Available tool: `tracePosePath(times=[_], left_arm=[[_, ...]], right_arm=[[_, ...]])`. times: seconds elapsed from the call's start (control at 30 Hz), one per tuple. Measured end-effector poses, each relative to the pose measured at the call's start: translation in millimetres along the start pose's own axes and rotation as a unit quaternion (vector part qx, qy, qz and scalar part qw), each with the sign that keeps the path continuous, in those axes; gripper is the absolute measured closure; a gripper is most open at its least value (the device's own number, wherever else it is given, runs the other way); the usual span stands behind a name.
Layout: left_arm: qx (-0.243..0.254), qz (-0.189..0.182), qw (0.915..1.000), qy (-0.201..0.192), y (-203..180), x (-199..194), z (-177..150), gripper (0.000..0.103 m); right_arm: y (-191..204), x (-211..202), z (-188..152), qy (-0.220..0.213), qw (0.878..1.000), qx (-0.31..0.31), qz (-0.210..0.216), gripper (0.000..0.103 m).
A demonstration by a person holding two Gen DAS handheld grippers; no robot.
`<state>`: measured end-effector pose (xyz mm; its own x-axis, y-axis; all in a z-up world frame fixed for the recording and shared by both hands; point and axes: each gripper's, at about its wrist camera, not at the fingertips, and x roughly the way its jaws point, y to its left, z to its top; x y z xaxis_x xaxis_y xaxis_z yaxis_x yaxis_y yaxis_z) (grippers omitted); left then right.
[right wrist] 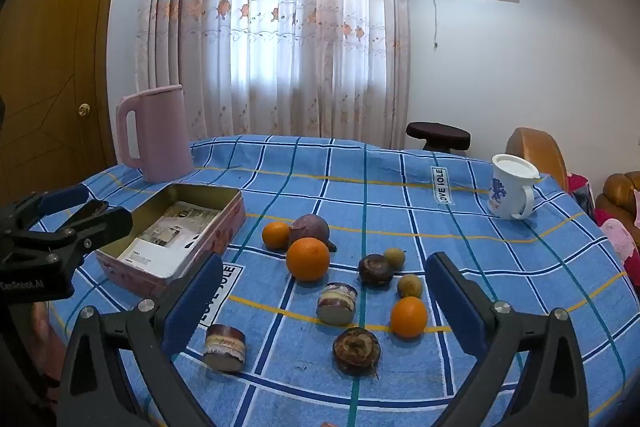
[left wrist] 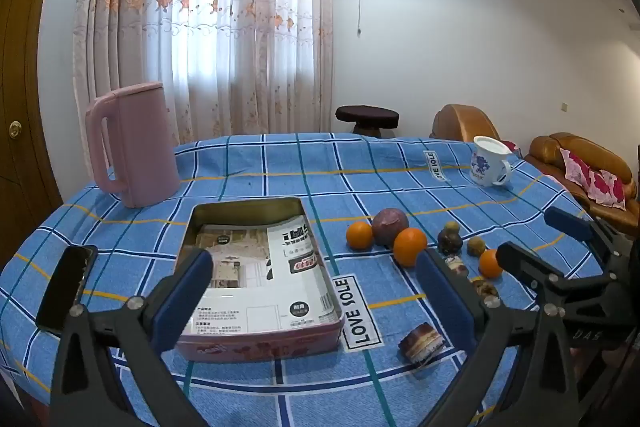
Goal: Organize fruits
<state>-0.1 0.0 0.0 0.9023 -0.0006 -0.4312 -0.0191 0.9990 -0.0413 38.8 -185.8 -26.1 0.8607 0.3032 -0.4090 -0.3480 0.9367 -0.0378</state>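
A: Fingers (right wrist: pixel 452 291) on the right gripper (right wrist: pixel 324 297) spread wide, holding nothing?
B: Yes; oranges (right wrist: pixel 307 259) lie between them on the tabletop (right wrist: pixel 520 267).
A: Left gripper (left wrist: pixel 316 291)?
B: Equally wide, empty, with the tin (left wrist: pixel 260 341) between.

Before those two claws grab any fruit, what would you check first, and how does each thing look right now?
1. Left gripper open and holding nothing: ok.
2. Right gripper open and holding nothing: ok.
3. Pink tin open on top, only papers lying inside: ok.
4. Oranges, such as the big one, sit apart enough to grasp: ok.
5. Cup and pink jug stand clear of the fruit: ok.
6. Fruit firmness: cannot tell.
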Motion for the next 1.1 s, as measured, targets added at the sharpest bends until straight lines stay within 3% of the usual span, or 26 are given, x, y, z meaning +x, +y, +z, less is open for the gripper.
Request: tracePosePath(times=[1.1], left_arm=[[0.002, -0.006, 0.9999, 0.010, -5.6, 10.3, -8.3, 0.000]], right_arm=[[-6.7, 6.8, -12.1, 0.009, 1.000, 0.006, -0.003, 0.001]])
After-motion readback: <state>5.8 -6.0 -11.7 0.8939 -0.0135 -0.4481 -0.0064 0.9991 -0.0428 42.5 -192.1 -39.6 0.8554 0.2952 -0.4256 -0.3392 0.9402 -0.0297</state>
